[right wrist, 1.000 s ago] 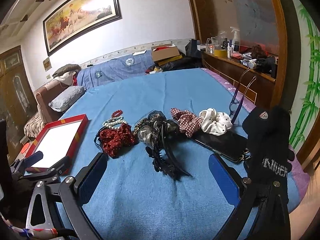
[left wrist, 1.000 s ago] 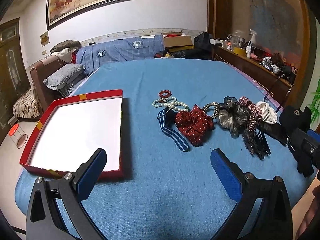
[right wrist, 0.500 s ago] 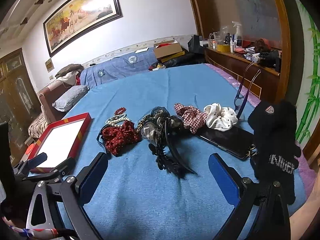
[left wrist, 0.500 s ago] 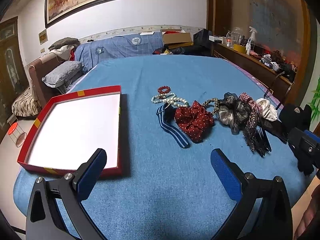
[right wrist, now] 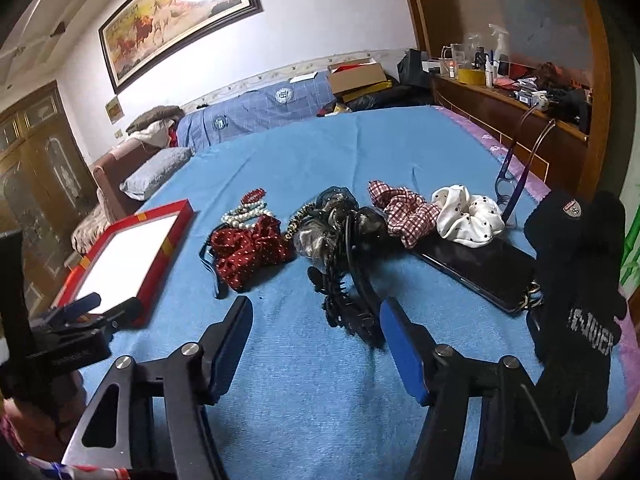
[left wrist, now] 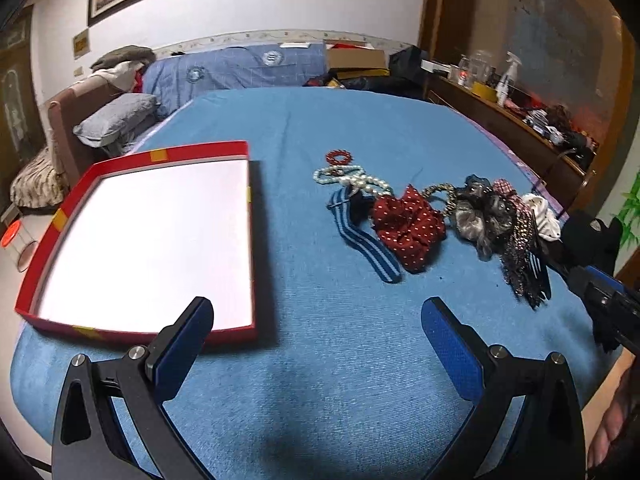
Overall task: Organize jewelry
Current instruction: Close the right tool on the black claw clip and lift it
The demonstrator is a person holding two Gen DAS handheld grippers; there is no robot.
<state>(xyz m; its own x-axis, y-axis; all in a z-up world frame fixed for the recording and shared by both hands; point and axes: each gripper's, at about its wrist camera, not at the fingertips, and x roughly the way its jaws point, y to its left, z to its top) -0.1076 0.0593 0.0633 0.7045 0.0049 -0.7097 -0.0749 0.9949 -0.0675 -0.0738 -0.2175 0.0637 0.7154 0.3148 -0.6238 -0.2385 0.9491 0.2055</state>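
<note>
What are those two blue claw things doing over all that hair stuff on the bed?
A person holds them to sort the accessories into the red box, which holds nothing yet. The left gripper hangs open over bare blanket. The right gripper is closing its jaws just short of the black hair claw, gripping nothing so far.

black grippers [right wrist: 316, 316], blue pads [left wrist: 452, 356] (silver screws)

Lying on the blue cover are four scrunchies: one red dotted [right wrist: 248, 250], one grey [right wrist: 320, 236], one checked [right wrist: 404, 210], one white [right wrist: 468, 218]. Sitting alongside are one red tray [left wrist: 52, 222], one phone [right wrist: 476, 266] and one black glove [right wrist: 580, 280].
</note>
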